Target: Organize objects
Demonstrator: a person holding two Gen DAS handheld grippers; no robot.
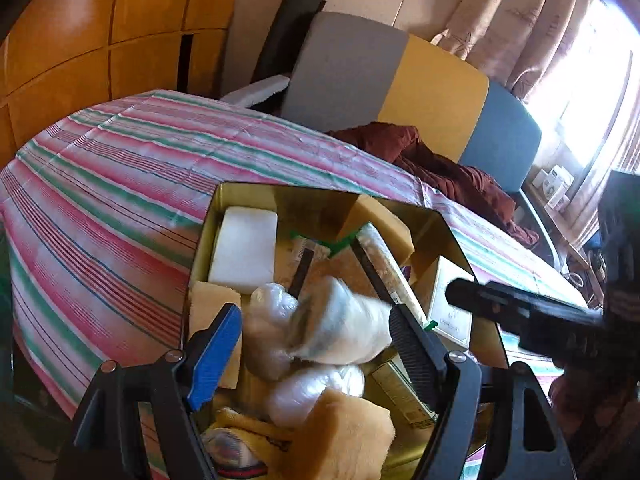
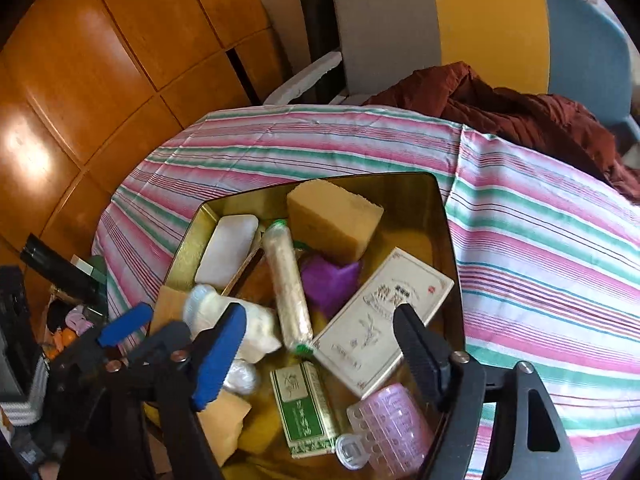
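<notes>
A gold tin box (image 1: 218, 208) (image 2: 448, 216) sits on the striped tablecloth and holds several items. In the left wrist view my left gripper (image 1: 316, 340) is open above the box, and a blurred clear-wrapped white bundle (image 1: 344, 328) lies between its fingers, not pinched. In the right wrist view my right gripper (image 2: 320, 344) is open and empty over the box, above a white printed carton (image 2: 380, 320), a green carton (image 2: 306, 408) and a plastic-wrapped roll (image 2: 290, 288). The left gripper's blue finger (image 2: 124, 324) shows at the left there.
The box also holds yellow sponges (image 2: 332, 220), a white block (image 2: 228, 252), a purple piece (image 2: 330, 280) and a pink pill organiser (image 2: 392, 428). A striped cloth (image 2: 540, 240) covers the table. A grey-yellow-blue bench (image 2: 480, 24) with a maroon cloth (image 2: 532, 116) stands behind. Wooden panels (image 2: 100, 60) stand left.
</notes>
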